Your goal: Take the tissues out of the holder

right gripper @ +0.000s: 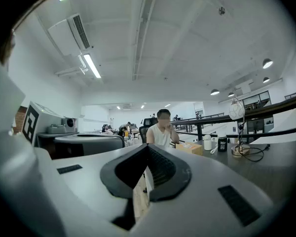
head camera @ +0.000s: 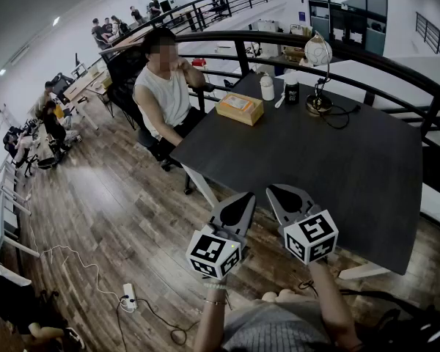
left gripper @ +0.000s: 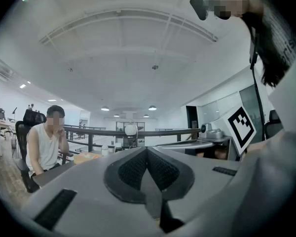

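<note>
The tissue holder (head camera: 239,108) is a tan wooden box at the far left of the dark table (head camera: 330,167); it also shows small in the right gripper view (right gripper: 189,147) and the left gripper view (left gripper: 87,156). Both grippers hang side by side short of the table's near edge, well apart from the box. My left gripper (head camera: 241,204) has its jaws closed together with nothing between them. My right gripper (head camera: 277,197) is shut and empty too. Any tissue in the box is too small to make out.
A globe desk lamp (head camera: 318,57) with its cable, a white bottle (head camera: 267,87) and a dark cup (head camera: 291,92) stand at the table's far side. A person in a white top (head camera: 163,94) sits at the far left corner. A curved black railing (head camera: 367,61) runs behind. Wooden floor lies left.
</note>
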`<state>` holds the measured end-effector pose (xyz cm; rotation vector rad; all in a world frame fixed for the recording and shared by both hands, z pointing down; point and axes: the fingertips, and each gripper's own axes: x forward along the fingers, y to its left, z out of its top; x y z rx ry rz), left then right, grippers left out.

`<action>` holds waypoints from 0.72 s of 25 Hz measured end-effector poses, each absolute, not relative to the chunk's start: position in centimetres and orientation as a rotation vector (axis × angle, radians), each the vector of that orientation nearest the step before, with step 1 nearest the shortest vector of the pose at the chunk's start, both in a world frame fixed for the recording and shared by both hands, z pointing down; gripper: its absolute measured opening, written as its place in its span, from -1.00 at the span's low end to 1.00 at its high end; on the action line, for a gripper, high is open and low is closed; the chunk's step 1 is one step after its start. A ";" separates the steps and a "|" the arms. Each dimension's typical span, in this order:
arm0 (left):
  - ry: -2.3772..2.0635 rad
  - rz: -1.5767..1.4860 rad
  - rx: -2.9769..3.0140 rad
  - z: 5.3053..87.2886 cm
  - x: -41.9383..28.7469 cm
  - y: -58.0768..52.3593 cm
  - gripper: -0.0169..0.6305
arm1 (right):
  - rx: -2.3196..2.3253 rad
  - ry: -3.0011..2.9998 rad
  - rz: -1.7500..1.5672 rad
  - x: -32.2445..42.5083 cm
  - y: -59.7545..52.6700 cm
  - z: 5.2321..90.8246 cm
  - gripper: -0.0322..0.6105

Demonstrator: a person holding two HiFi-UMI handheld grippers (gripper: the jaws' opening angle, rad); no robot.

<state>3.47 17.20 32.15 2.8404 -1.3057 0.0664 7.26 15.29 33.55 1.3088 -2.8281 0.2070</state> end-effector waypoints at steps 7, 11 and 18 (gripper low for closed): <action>-1.301 0.059 2.834 32.4 3.6 16.4 -0.92 | 1.294 -2.822 0.205 7.4 14.5 34.1 -0.86; -1.302 0.065 2.828 32.7 4.0 15.7 -0.92 | 1.288 -2.819 0.211 7.9 13.8 34.4 -0.86; -1.320 0.062 2.808 33.3 4.7 14.5 -0.92 | 1.274 -2.810 0.219 8.9 12.7 35.1 -0.86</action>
